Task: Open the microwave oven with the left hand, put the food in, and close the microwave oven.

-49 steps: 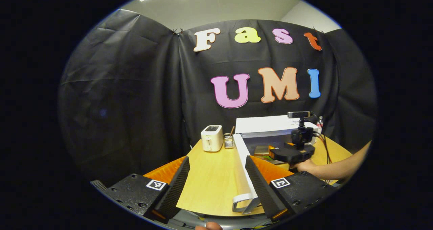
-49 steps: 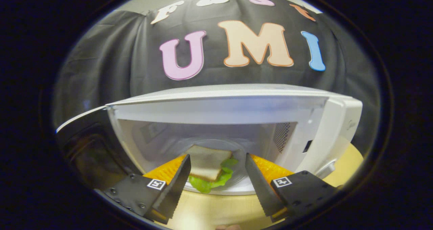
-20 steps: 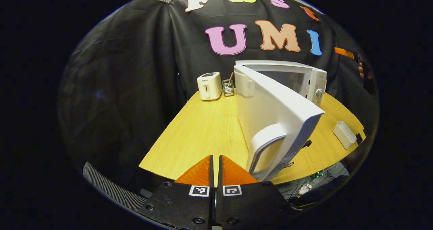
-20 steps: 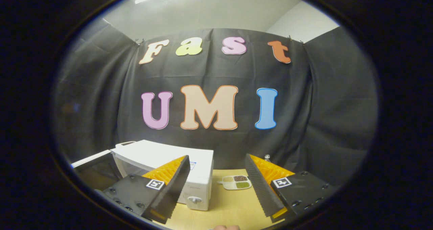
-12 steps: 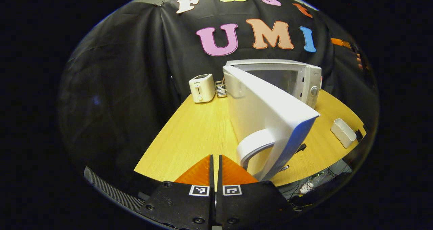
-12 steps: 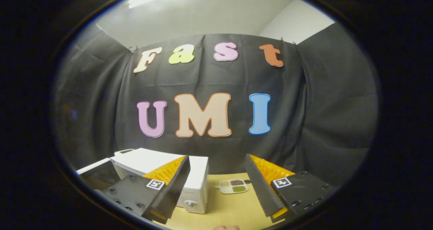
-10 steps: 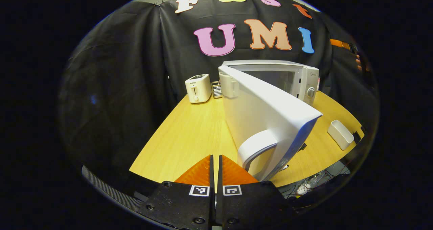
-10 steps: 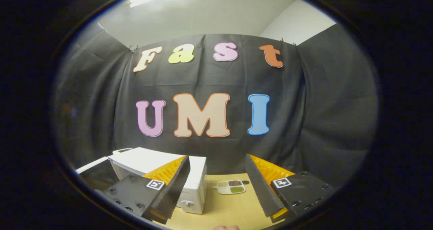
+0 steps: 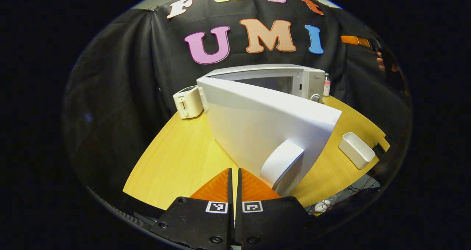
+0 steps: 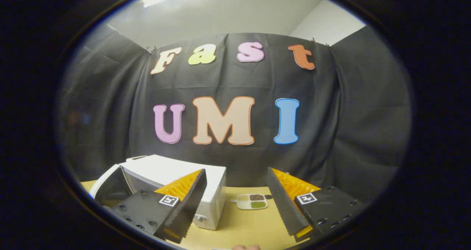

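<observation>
Left tongs (image 9: 234, 176) pressed together beside half-open microwave door (image 9: 257, 128), handle (image 9: 281, 163) toward them.

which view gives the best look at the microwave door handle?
Left gripper view. The microwave door fills the middle with its outer face toward the camera, and the door handle sits just ahead of the left gripper. In the right gripper view the door shows as a dark panel at the left, partly behind a finger; I can't make out the handle there.

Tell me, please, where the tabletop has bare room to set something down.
Bare wood lies left of the microwave door, in front of the toaster. A narrower patch lies between the door and the white tray. The back edge is crowded.
</observation>
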Available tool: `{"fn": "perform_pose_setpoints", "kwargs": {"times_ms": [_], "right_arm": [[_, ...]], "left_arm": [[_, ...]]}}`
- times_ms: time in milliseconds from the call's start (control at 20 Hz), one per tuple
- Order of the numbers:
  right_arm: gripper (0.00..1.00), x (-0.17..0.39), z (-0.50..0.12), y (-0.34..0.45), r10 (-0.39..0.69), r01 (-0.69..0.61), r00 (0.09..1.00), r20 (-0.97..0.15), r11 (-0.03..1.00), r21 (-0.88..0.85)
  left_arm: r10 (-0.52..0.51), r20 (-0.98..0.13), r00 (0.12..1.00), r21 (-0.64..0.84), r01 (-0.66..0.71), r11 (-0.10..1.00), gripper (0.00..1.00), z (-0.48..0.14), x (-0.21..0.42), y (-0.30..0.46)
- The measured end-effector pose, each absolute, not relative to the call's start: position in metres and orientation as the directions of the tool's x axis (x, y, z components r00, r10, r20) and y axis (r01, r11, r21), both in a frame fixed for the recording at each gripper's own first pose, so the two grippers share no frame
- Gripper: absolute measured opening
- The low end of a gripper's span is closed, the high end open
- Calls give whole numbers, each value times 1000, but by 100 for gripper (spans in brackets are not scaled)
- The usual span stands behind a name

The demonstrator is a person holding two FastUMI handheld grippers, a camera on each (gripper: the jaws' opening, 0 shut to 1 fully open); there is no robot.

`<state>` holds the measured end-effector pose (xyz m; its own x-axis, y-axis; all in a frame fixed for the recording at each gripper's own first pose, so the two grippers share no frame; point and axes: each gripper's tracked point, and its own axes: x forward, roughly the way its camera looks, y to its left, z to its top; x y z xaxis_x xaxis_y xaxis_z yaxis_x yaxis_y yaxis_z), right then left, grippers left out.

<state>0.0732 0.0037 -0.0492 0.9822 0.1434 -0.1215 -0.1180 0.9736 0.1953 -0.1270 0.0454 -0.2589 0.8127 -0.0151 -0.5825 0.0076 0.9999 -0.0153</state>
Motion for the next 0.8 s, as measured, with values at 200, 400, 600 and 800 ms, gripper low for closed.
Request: {"fn": "perform_pose_setpoints", "kwargs": {"times_ms": [200,400,600,800], "right_arm": [[95,80,-48,0,184,-158,976,-115,965,208],[95,90,-45,-4,214,-191,973,-88,957,217],[95,97,-42,-10,232,-214,970,-66,953,215],[95,103,-42,-21,233,-214,971,-54,948,236]], "left_arm": [[-42,-578,815,-14,42,999,0,-249,-105,11],[-67,-574,816,-4,80,997,0,-241,-79,-20],[-85,-555,828,11,109,994,0,-233,-54,-40],[-92,-547,832,17,121,992,0,-232,-35,-55]]}}
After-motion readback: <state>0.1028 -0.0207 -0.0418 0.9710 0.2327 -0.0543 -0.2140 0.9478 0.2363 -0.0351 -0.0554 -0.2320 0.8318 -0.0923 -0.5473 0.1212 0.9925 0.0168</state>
